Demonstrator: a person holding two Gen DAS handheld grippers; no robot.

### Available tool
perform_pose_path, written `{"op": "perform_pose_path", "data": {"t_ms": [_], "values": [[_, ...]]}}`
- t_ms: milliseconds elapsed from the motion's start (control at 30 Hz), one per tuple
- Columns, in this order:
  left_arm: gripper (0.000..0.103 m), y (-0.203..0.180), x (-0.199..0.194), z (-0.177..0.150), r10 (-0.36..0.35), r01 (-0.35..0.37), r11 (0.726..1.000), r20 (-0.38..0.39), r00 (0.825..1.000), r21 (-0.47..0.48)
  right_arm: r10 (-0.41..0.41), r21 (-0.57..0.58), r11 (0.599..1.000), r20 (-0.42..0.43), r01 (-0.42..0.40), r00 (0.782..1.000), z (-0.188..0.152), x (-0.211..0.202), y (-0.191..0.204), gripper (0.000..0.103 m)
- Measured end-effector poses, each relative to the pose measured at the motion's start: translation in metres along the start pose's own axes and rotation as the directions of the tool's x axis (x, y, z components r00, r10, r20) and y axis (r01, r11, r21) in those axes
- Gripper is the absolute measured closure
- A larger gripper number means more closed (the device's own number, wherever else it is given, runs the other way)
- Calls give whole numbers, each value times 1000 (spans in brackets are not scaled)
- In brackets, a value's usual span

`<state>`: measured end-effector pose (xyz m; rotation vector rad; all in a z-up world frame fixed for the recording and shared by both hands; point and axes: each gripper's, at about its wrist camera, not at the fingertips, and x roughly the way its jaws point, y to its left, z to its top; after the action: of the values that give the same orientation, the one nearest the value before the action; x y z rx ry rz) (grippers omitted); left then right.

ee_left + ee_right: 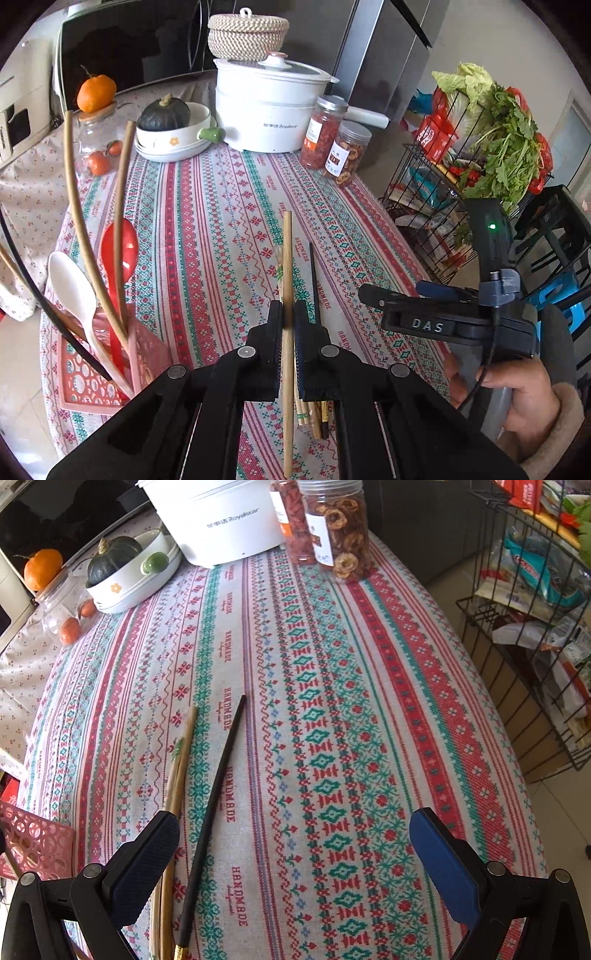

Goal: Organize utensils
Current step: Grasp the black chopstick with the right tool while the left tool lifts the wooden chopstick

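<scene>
While the left gripper (287,314) clamps a single pale wooden chopstick (287,332) above the table, the sorting step looks mid-carry: next it needs swinging over to the pink basket (92,373) at the table's left edge, where spoons and long chopsticks already stand. The right gripper (295,853) hovers with jaws spread wide, holding nothing, over the black chopstick (214,794) and bamboo ones lying near the front edge. A patterned tablecloth (369,701) covers the table; a white cooker (269,107) and jars sit at the far edge.
</scene>
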<state>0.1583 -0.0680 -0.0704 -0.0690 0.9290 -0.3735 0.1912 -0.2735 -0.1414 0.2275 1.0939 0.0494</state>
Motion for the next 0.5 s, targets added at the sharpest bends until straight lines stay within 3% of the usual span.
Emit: {"op": "perform_pose_path", "data": {"t_ms": [133,367,500], "values": [[97,10,-28,-7,-10,10,1000,35,999,-5,14,-14,1000,-26,-14,1000,4,20,14,3],[97,23,-55,-21,3,-4,1000,68,998,13,-11,-4,1000,-76,11,997,12,51,33,24],[97,30,-62,-25,5,-6,1000,71,997,13,-123,-72,990,-73,118,990,10,62,50,35]]}}
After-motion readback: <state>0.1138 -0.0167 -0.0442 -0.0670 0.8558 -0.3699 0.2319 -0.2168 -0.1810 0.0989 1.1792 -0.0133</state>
